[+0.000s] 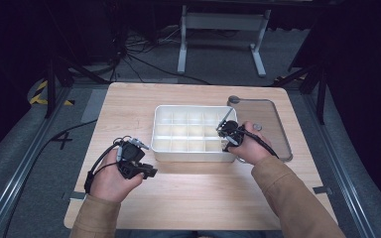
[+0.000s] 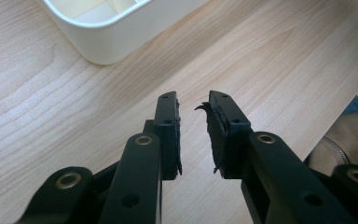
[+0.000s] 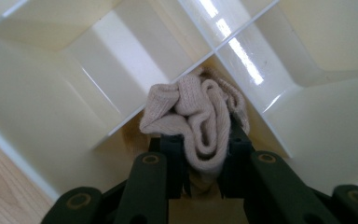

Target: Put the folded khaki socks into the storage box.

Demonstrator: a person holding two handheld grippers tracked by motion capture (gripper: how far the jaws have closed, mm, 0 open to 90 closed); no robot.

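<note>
A white box (image 1: 188,156) divided into several compartments stands in the middle of the wooden table. My right gripper (image 1: 226,134) reaches over its front right corner and is shut on a bunched beige sock (image 3: 193,109). In the right gripper view the sock bulges out between the jaws of the right gripper (image 3: 205,137), just above a compartment where two dividers cross. My left gripper (image 1: 151,172) rests low over the table in front of the box's left corner. In the left gripper view the left gripper (image 2: 193,105) is open, with bare wood between its jaws and the box corner (image 2: 107,39) beyond.
A clear flat lid (image 1: 273,121) lies on the table to the right of the box, close behind my right hand. The table's front edge (image 1: 198,229) runs near my sleeves. Cables and a white metal stand (image 1: 223,22) sit on the floor beyond the table.
</note>
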